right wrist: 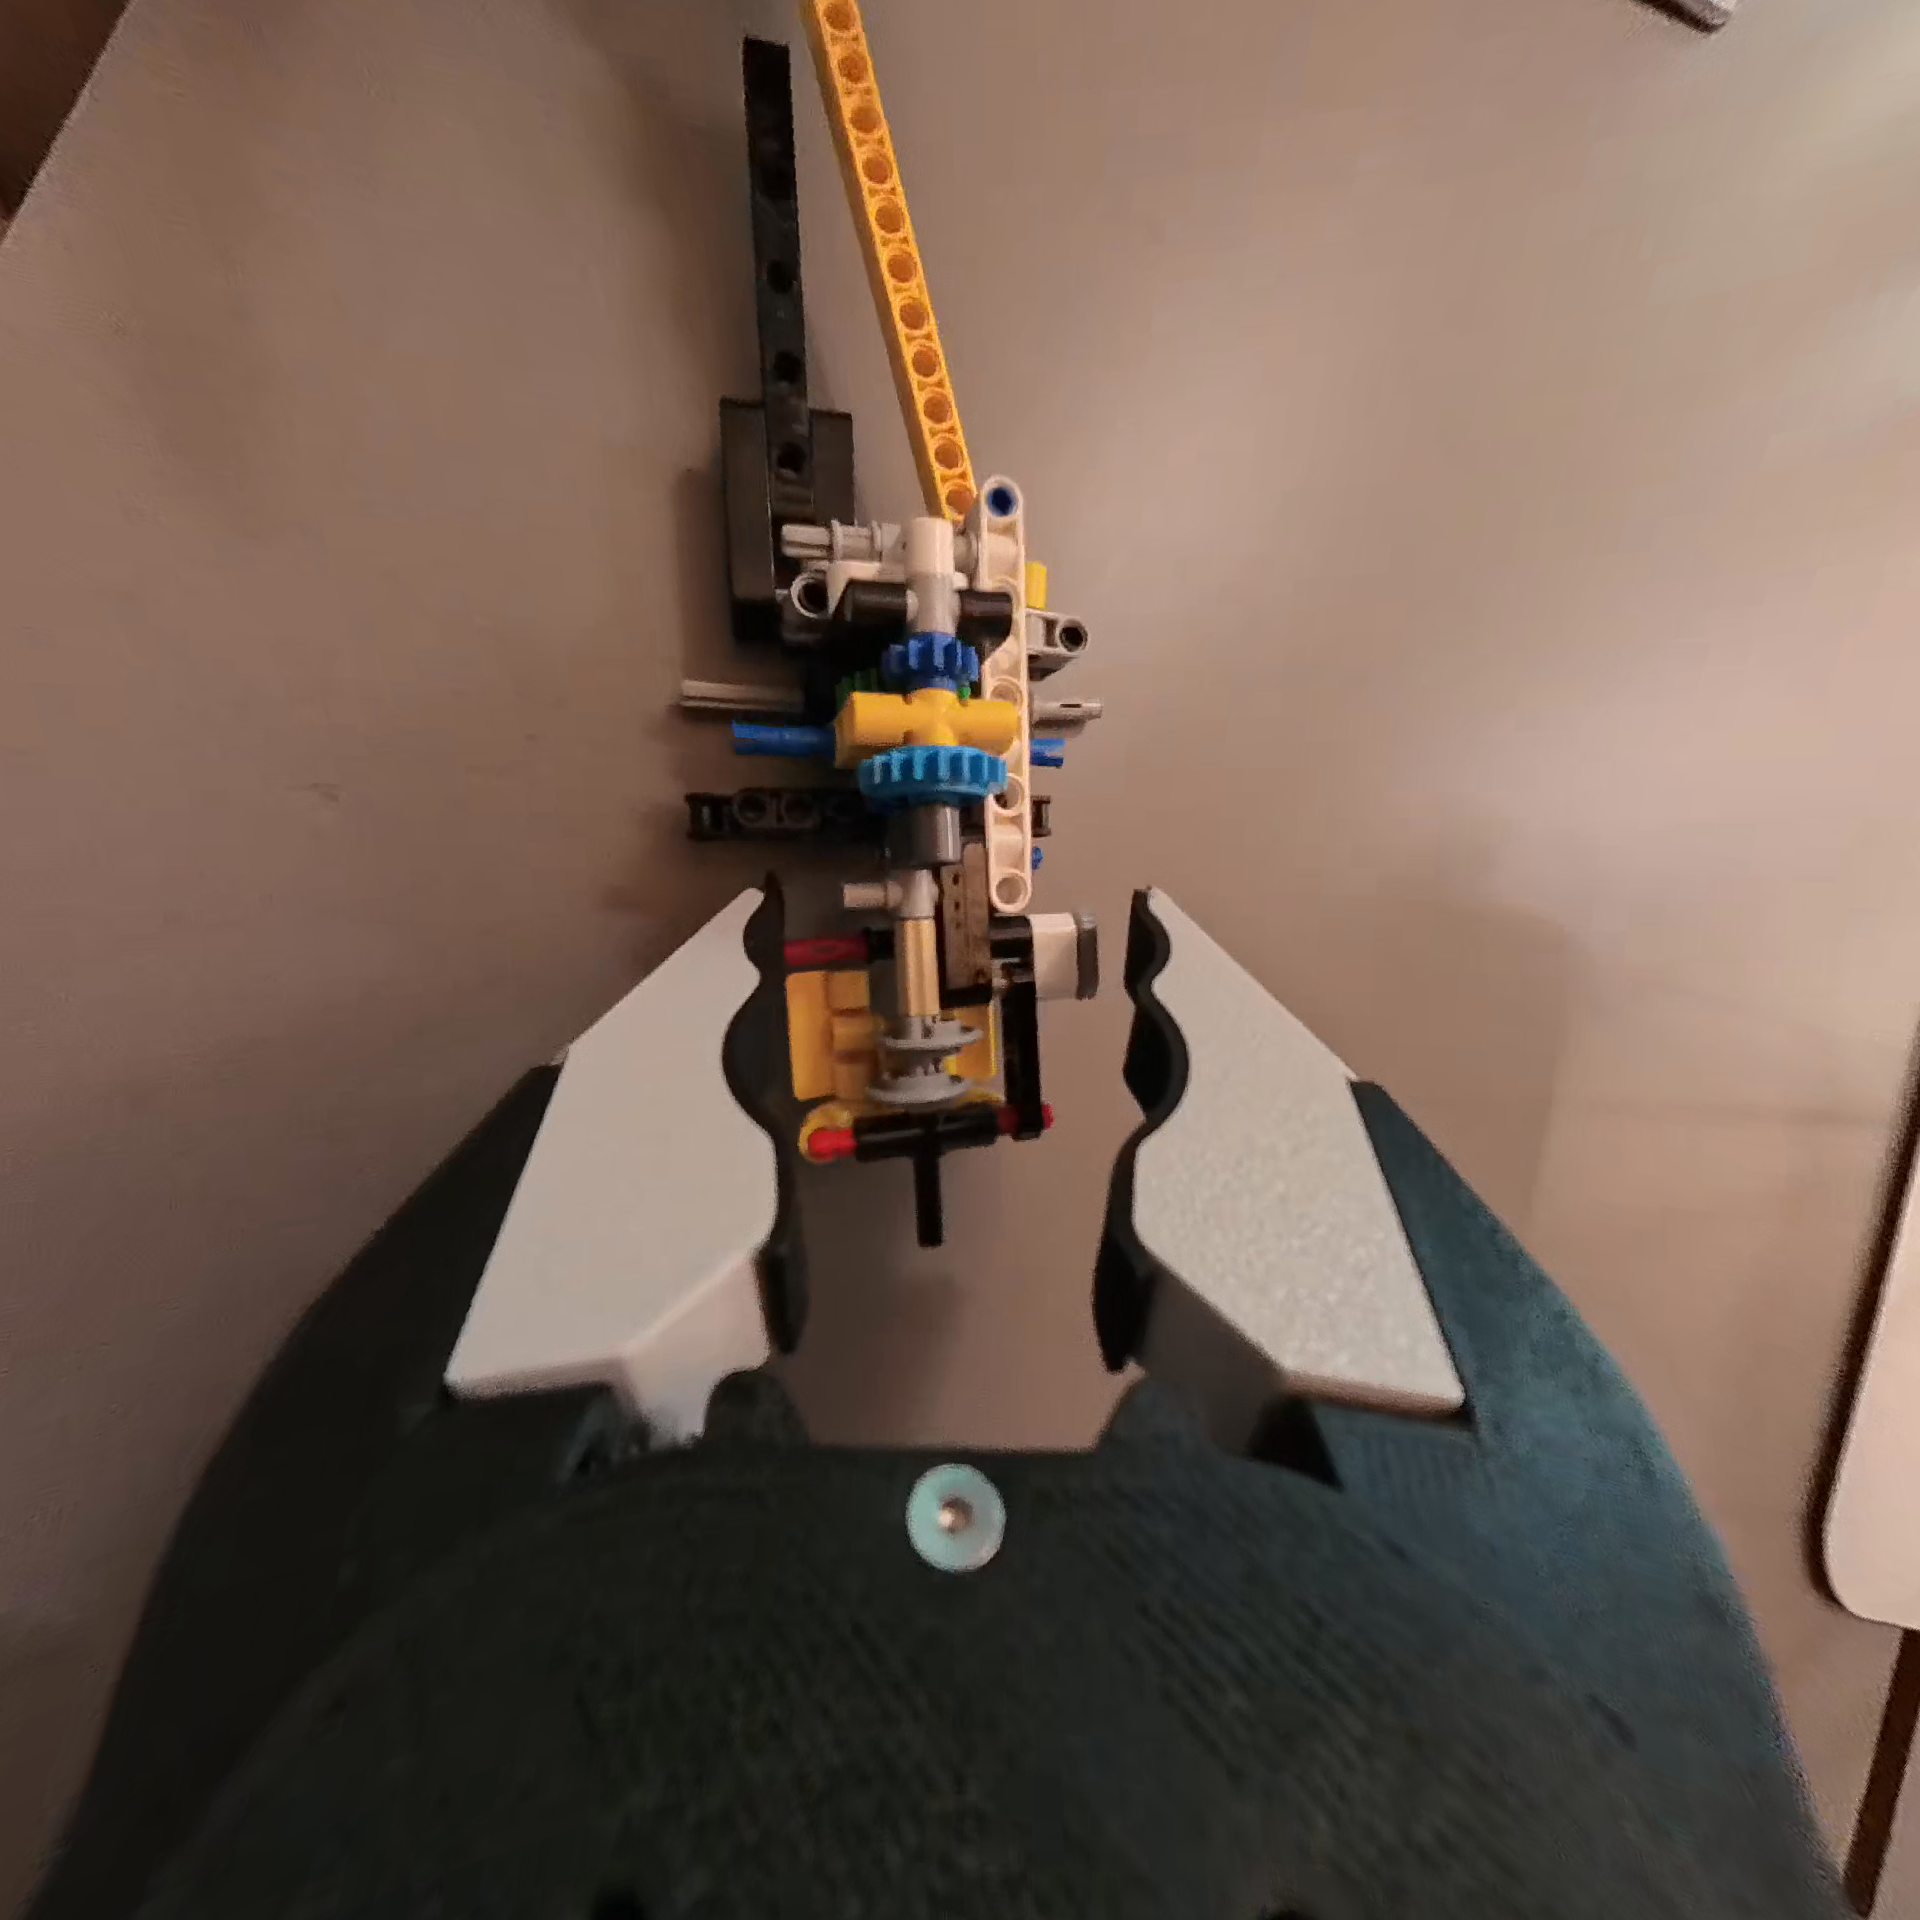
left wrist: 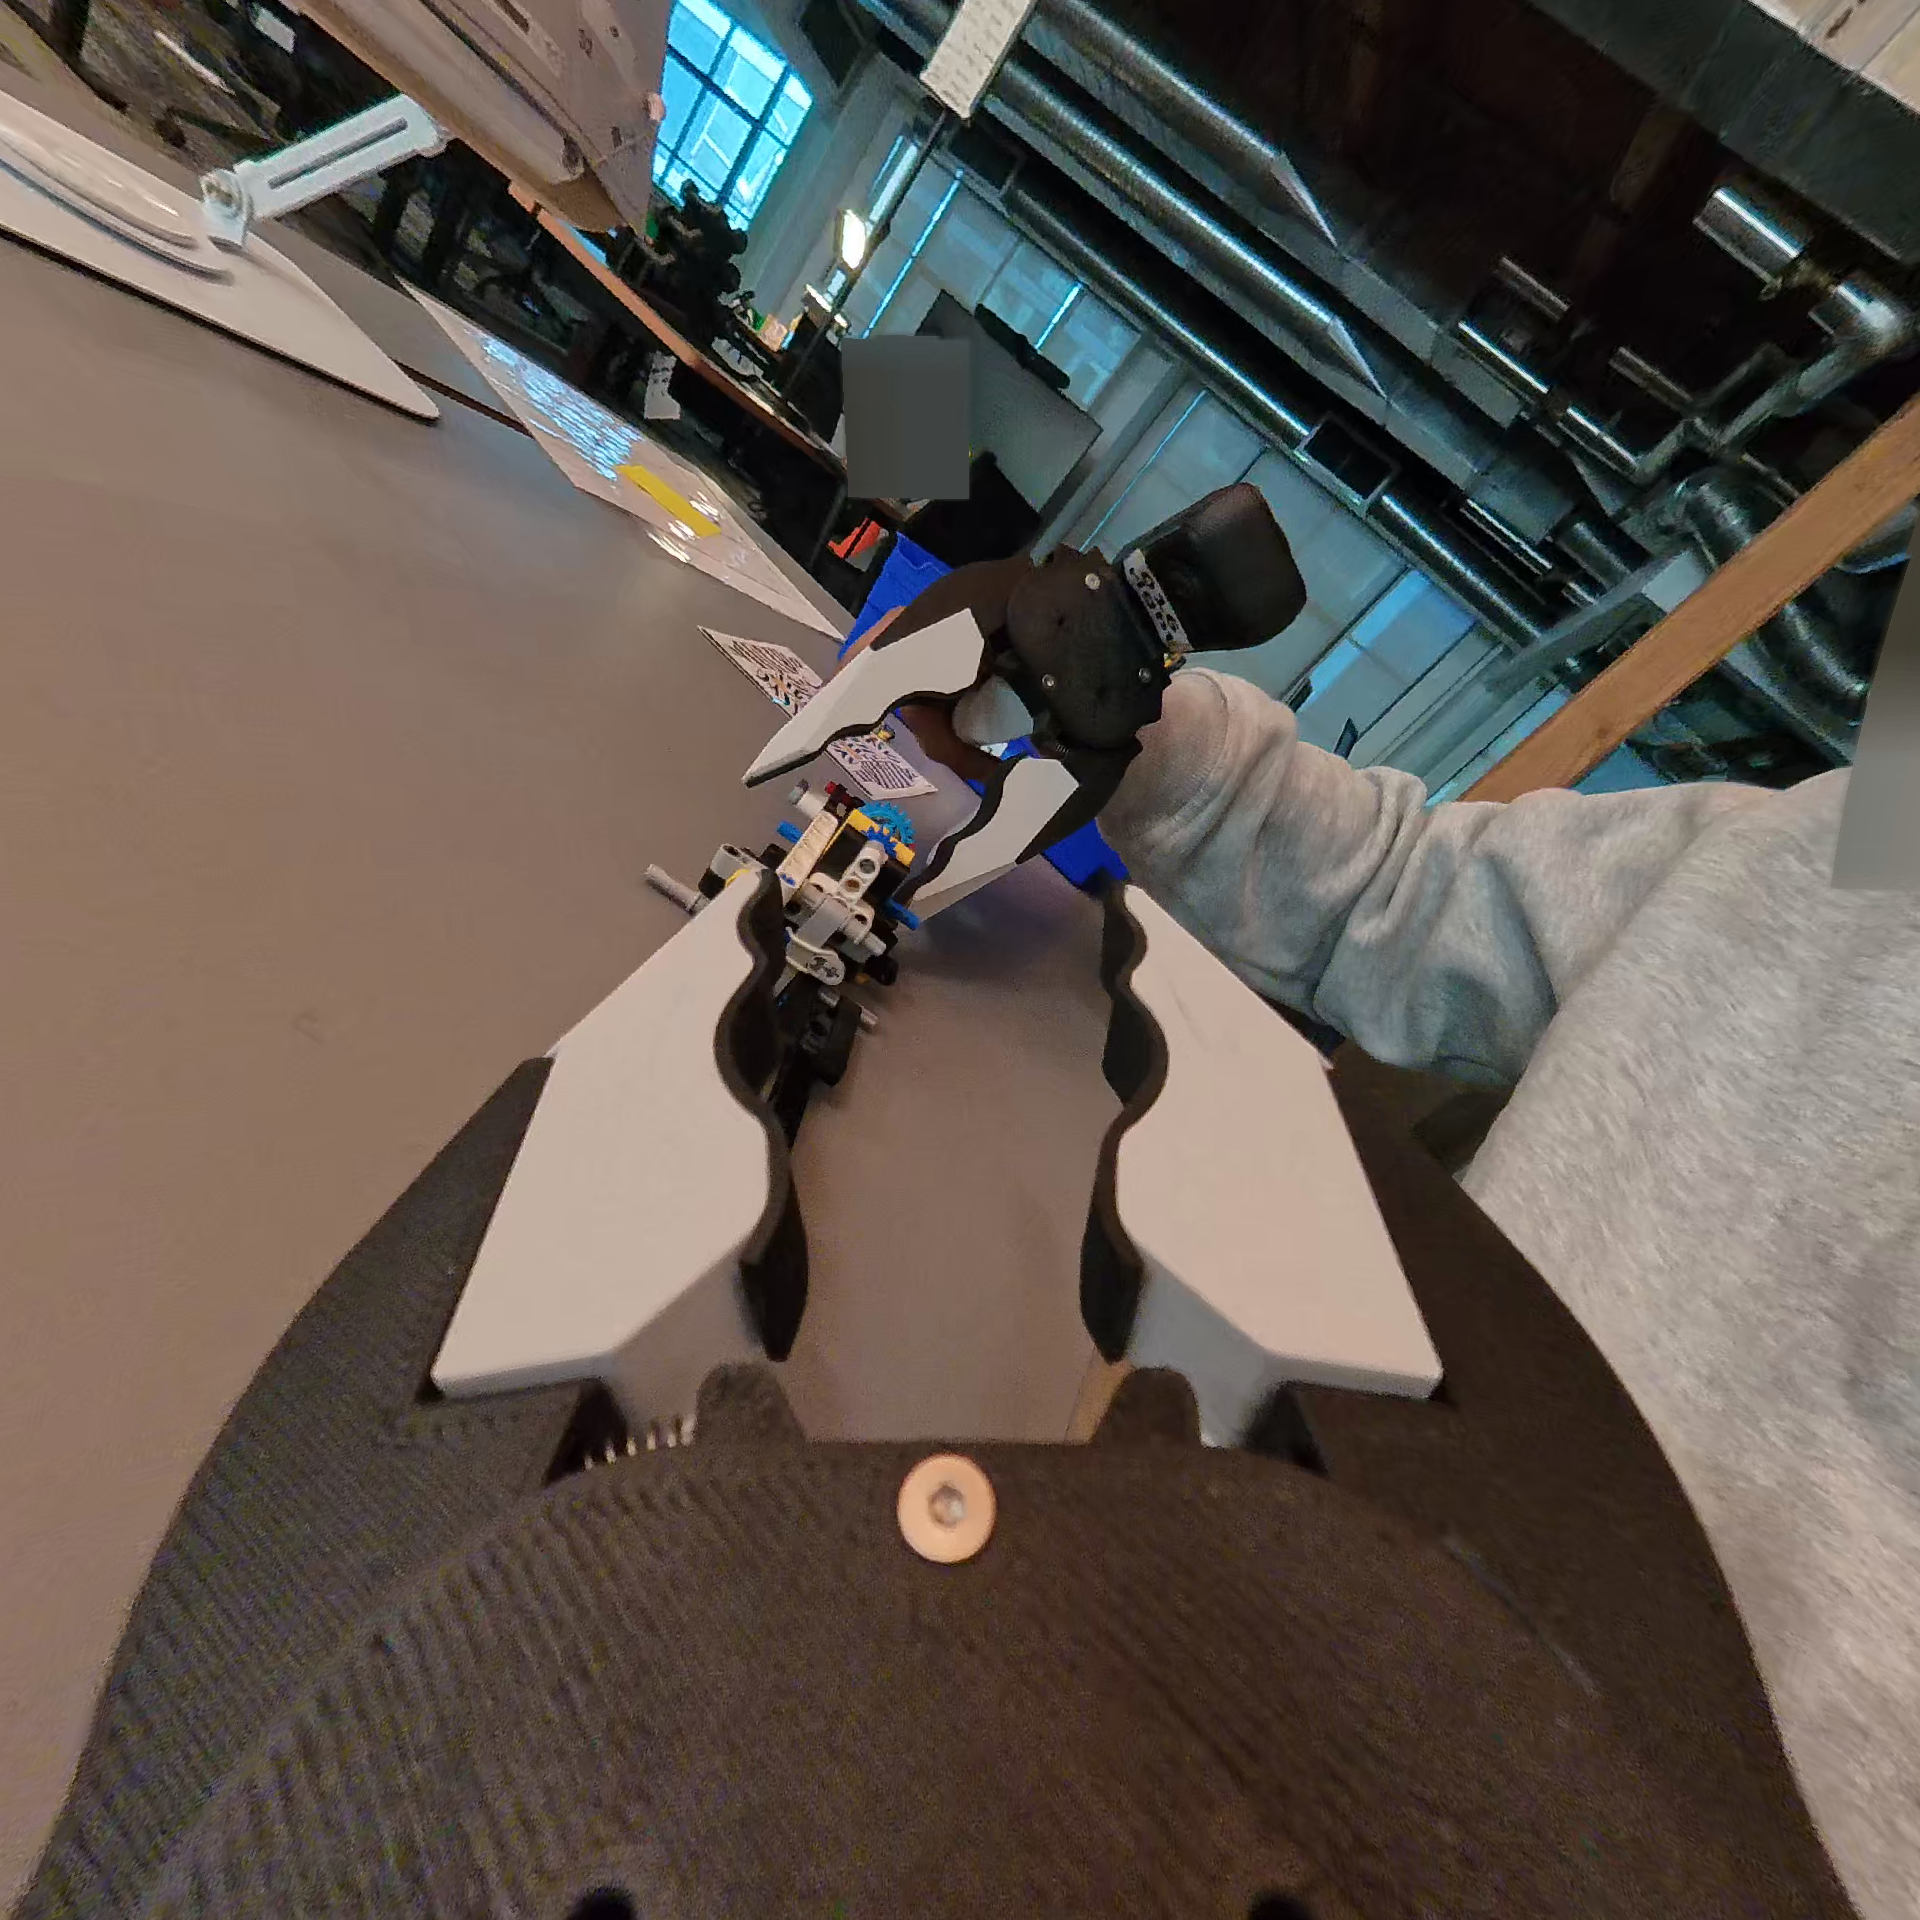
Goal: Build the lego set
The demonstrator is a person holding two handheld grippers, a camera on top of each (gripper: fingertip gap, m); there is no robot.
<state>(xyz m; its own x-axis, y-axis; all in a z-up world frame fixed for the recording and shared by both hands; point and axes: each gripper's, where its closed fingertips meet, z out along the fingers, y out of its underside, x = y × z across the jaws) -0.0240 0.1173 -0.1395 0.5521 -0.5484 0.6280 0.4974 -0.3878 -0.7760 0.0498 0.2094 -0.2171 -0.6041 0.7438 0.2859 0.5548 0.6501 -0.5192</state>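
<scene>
I have the lego assembly (right wrist: 928,831) on the grey table (right wrist: 1455,520), its near end between my right gripper's (right wrist: 948,914) spread jaws, nothing pinched. A yellow beam (right wrist: 894,260) and a black beam (right wrist: 774,260) run away beyond them. My left gripper (left wrist: 935,904) (jaws also spread, empty) sits low just short of the assembly.

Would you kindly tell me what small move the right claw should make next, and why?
Probably ease the right claw forward and close it on the lego assembly. Its jaws are open, straddling the model's near yellow end on the table without gripping it; the left claw is open too.
</scene>
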